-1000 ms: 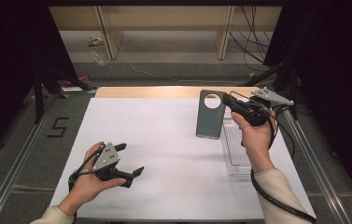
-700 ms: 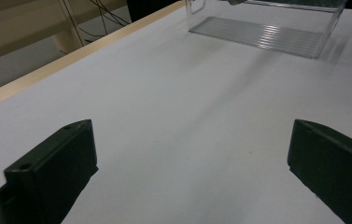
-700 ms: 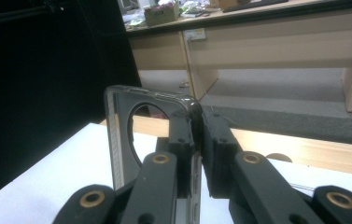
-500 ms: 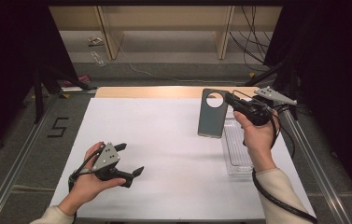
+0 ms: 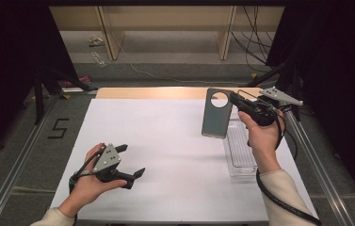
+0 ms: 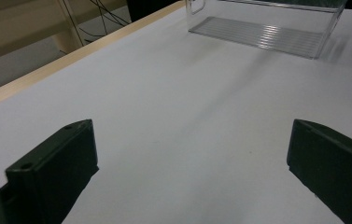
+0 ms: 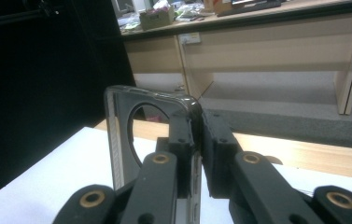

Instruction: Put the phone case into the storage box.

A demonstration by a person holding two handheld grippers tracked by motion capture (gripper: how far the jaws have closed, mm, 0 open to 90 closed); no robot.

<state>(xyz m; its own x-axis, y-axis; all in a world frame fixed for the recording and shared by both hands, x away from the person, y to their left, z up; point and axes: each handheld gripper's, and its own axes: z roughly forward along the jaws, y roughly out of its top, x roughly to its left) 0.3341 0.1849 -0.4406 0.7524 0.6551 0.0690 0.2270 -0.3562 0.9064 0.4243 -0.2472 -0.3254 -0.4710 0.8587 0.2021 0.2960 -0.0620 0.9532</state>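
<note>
Since a second ago the grey phone case has lifted off the white counter and now hangs upright in the air beside the clear ribbed plastic tray. The right claw pinches its upper edge by the round camera cutout. The left claw has stayed low over the smooth matte counter, its black blocky jaws spread wide on nothing.
</note>
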